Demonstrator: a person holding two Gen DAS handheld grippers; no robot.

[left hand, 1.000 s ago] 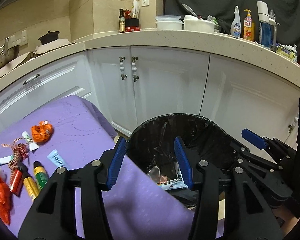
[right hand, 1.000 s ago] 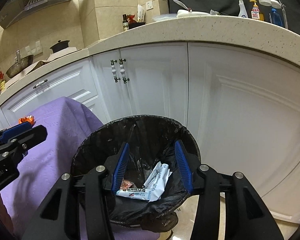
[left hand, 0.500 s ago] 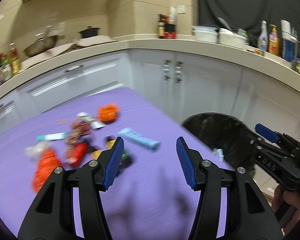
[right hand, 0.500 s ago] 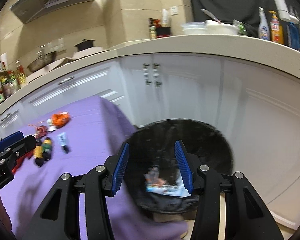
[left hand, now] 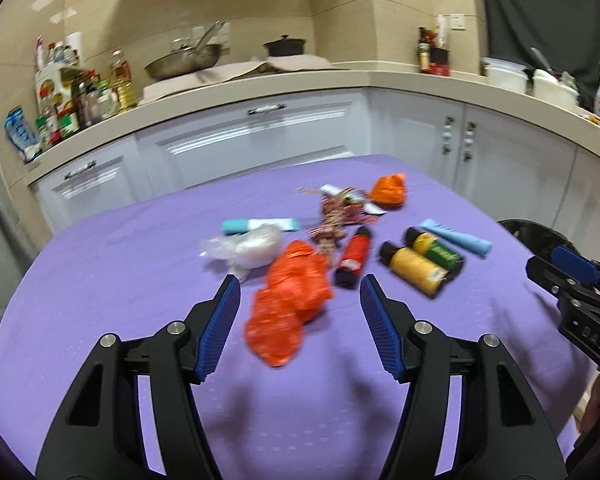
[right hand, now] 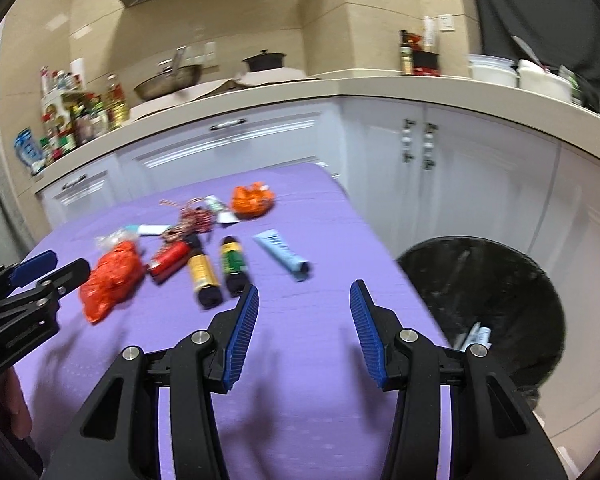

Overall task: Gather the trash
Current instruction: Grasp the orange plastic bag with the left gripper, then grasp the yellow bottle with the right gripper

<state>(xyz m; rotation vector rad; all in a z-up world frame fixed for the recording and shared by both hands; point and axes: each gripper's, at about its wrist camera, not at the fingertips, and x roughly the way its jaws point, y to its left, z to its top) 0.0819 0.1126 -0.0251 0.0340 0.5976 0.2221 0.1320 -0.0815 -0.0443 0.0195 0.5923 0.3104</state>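
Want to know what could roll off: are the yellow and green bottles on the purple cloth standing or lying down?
Lying down. The yellow bottle and green bottle lie side by side on the purple cloth, black caps toward the camera.

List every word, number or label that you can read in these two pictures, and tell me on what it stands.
"DAS": on the black body of the right gripper, left wrist view.
Labels on the yellow bottle, green bottle, red bottle and pale blue tube: too blurred to read.
Labels of the condiment bottles on the counter: too small to read.
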